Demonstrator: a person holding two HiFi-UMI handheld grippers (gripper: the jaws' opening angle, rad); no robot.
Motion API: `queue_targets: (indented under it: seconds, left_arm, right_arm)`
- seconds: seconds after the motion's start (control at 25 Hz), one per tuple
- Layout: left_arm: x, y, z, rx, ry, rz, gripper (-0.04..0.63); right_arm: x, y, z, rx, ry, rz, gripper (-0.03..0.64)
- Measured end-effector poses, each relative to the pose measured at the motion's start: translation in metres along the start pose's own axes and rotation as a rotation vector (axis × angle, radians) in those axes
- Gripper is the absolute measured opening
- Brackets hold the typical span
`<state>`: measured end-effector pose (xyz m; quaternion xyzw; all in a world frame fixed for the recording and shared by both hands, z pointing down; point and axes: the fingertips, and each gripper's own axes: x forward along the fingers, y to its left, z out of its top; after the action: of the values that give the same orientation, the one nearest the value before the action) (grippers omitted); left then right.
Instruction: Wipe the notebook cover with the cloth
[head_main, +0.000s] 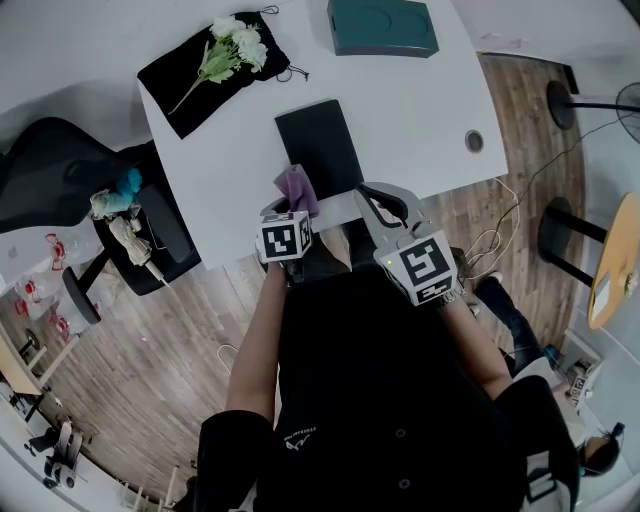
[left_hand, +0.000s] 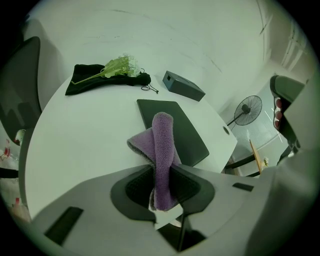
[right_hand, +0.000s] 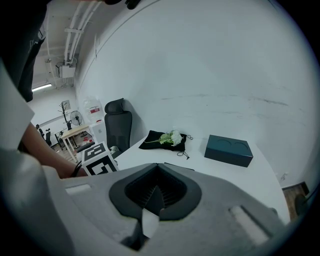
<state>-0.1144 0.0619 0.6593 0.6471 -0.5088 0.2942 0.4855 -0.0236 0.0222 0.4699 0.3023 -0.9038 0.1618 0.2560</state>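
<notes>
A black notebook (head_main: 318, 148) lies flat on the white table (head_main: 420, 110), near its front edge. My left gripper (head_main: 290, 208) is shut on a purple cloth (head_main: 297, 187), which hangs over the notebook's near left corner. In the left gripper view the cloth (left_hand: 162, 145) stands pinched between the jaws (left_hand: 162, 175), with the notebook (left_hand: 182, 132) just behind it. My right gripper (head_main: 385, 205) hovers at the table's front edge, right of the notebook, shut with nothing in it. In the right gripper view (right_hand: 159, 187) only a thin strip of the notebook (right_hand: 177, 166) shows.
A teal box (head_main: 382, 25) sits at the table's far side. A black pouch with white flowers (head_main: 215, 62) lies at the far left. A cable hole (head_main: 474, 141) is at the right. A black office chair (head_main: 60, 180) stands left of the table, a fan (head_main: 625, 100) at the right.
</notes>
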Motion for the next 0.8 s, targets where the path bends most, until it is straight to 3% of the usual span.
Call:
queue_targets:
  seconds: [0.56, 0.8]
  left_arm:
    - [-0.013, 0.024, -0.011, -0.018, 0.003, 0.045, 0.083]
    - [-0.030, 0.021, -0.004, -0.029, -0.083, -0.013, 0.083]
  right_arm:
    - [0.012, 0.015, 0.004, -0.002, 0.003, 0.024, 0.005]
    - [0.017, 0.016, 0.002, -0.012, 0.010, 0.040, 0.005]
